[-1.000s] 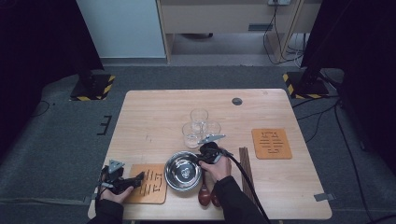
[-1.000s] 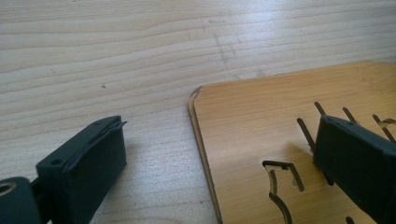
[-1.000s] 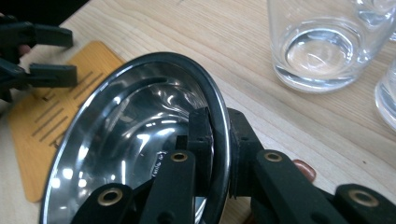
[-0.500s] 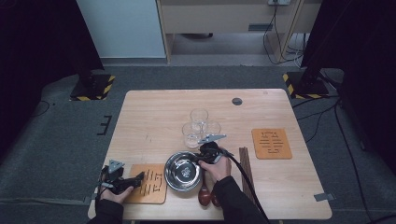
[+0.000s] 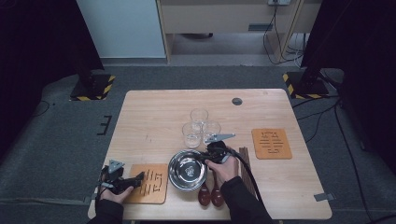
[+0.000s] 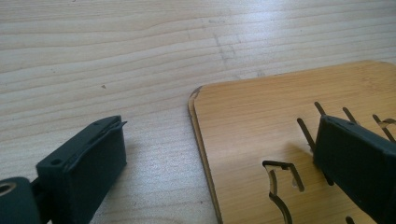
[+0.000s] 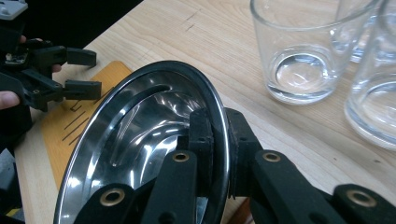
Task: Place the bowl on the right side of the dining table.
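on the bowl [image 7: 140, 126] rim, right fingers [image 7: 205, 135] clamped.

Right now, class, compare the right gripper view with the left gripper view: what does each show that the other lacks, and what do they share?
Right gripper view: the right gripper shut on the rim of a steel bowl, with clear glasses beyond it. Left gripper view: the left gripper's fingers open, one on each side of the wooden coaster's edge, close enough to see its cut slots. Both: that wooden coaster and the wooden tabletop.

Three empty glasses [image 5: 200, 126] cluster mid-table, a slotted coaster [image 5: 271, 143] well to their right.
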`<state>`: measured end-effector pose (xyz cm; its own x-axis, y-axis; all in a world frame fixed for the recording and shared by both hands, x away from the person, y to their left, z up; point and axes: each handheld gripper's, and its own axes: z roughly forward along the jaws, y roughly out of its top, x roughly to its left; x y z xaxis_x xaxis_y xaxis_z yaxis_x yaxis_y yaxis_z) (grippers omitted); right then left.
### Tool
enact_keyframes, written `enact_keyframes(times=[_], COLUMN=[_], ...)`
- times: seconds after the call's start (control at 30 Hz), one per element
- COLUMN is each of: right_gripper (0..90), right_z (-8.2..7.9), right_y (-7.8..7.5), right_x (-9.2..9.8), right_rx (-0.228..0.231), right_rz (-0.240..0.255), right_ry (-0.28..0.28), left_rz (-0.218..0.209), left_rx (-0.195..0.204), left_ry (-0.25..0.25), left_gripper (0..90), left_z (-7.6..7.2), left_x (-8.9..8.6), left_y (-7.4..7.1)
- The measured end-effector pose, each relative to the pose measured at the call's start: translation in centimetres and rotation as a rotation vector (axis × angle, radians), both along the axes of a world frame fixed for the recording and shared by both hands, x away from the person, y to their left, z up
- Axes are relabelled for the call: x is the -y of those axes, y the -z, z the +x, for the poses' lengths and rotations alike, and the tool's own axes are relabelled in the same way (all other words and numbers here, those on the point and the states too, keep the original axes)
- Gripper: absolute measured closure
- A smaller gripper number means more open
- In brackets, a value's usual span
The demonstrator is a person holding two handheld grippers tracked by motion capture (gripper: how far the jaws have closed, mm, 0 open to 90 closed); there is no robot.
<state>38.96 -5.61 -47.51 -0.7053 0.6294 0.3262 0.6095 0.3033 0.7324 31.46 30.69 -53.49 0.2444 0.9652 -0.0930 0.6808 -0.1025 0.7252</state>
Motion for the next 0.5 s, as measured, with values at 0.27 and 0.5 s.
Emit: enact_keyframes(times=[0.27, 0.5], right_gripper=[83.3, 83.3], right_z=[-0.4, -0.5], right_y=[-0.5, -0.8], right_x=[1.7, 3.7], right_rx=[0.013, 0.017], right_rz=[0.022, 0.034], right_ry=[0.016, 0.042], left_rz=[0.0, 0.0], left_rx=[0.0, 0.0], left_ry=[0.0, 0.0], left_gripper=[1.6, 1.6], left_z=[0.0, 0.0], left_x=[0.0, 0.0], left_y=[0.0, 0.0])
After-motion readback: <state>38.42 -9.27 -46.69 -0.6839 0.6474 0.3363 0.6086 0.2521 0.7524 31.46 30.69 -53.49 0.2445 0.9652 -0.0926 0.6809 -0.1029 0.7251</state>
